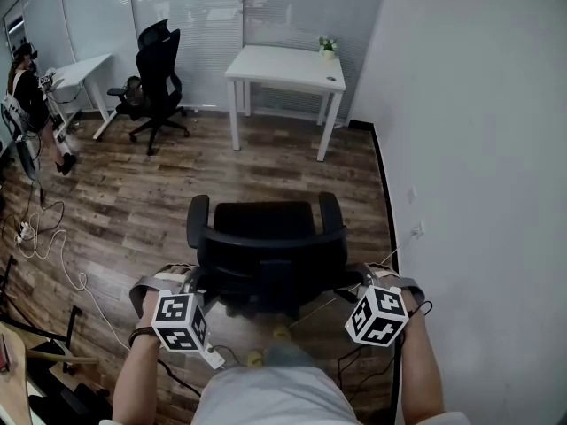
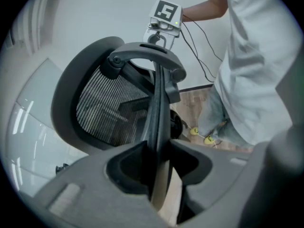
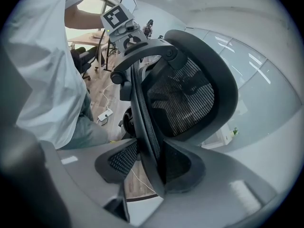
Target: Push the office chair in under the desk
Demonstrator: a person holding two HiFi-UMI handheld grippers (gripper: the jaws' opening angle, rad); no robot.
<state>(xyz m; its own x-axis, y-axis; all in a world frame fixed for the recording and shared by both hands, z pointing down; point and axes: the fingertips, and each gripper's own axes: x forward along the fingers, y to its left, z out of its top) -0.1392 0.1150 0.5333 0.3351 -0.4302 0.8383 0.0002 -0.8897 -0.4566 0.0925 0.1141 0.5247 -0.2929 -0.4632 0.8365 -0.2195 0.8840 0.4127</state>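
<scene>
1. Between the left gripper's (image 2: pixel 159 170) jaws runs one side edge of the chair's (image 2: pixel 114 103) backrest frame. Both jaws press on it, so this gripper is clamped on the chair.
2. Between the right gripper's (image 3: pixel 147 170) jaws runs the opposite side edge of the same backrest. The frame lies against one jaw with a slight gap at the other, so these jaws stand apart round it without gripping.
3. Seen from the head view, the chair stands directly between the two grippers, one at each side of the backrest, with its seat and armrests pointing away from the person.
4. Ahead of both grippers, well apart across the wood floor (image 1: pixel 133 202), stands the white desk (image 1: pixel 283 65) by a glass wall. The chair is not under it.
5. On the desk's far right corner sits a small plant (image 1: pixel 328 47).
6. Far off to the left of the left gripper are a second chair (image 1: pixel 158 78) and a person (image 1: pixel 27 91).
</scene>
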